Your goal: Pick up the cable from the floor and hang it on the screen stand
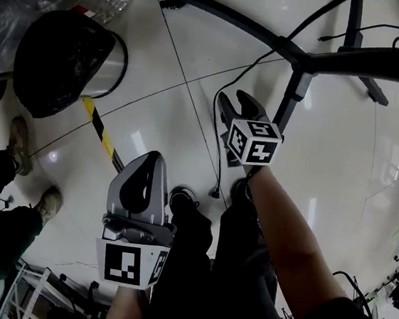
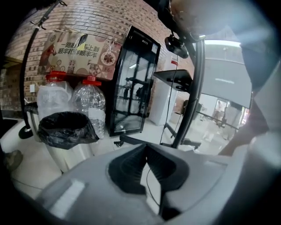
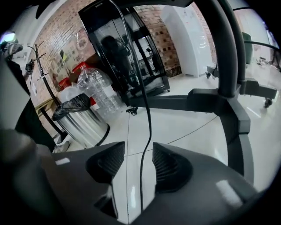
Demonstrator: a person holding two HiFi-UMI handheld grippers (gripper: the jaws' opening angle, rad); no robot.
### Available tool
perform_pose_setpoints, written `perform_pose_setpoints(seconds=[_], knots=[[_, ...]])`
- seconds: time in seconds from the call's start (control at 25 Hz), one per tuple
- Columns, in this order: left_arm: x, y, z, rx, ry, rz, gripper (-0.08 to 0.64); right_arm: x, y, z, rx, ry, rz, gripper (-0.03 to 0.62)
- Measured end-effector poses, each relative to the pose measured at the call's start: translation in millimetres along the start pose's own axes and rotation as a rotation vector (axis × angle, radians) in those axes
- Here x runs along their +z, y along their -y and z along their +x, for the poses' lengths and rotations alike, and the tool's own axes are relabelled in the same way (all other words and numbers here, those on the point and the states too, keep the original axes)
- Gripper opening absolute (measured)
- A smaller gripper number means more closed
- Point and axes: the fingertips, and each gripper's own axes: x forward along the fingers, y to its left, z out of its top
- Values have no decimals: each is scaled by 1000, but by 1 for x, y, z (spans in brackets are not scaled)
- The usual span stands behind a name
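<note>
Screen stand (image 3: pixel 228 52) is cut off up top. Cable (image 3: pixel 149 116) runs between the right gripper's (image 3: pixel 138 148) wide-apart jaws, untouched. Nearer left gripper (image 2: pixel 146 146) sits tips-together, empty.

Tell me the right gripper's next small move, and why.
Probably lower the right gripper until the cable sits between its pads, ready to close. Its jaws stand open, and the cable shows in the gap between them with neither pad touching it. How far off it lies I cannot tell.
</note>
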Motion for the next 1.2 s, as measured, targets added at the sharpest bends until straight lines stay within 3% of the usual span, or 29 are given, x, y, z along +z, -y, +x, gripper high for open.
perform_pose_setpoints(seconds=[0.28,0.4,0.48,0.84,1.2], knots=[[-6,-17,10,37,13,-21,5,-5,12,40,-10,-65,-60,169],[-11,-17,11,30,-1,-15,5,-3,16,45,-32,-67,-59,59],[-11,-16,12,26,-2,-11,5,-1,17,44,-25,-63,-36,39],[0,-14,14,45,-15,6,5,12,-15,17,96,-54,-24,25],[37,21,-3,38,-20,14,5,56,-65,-69,239,9,-34,23]])
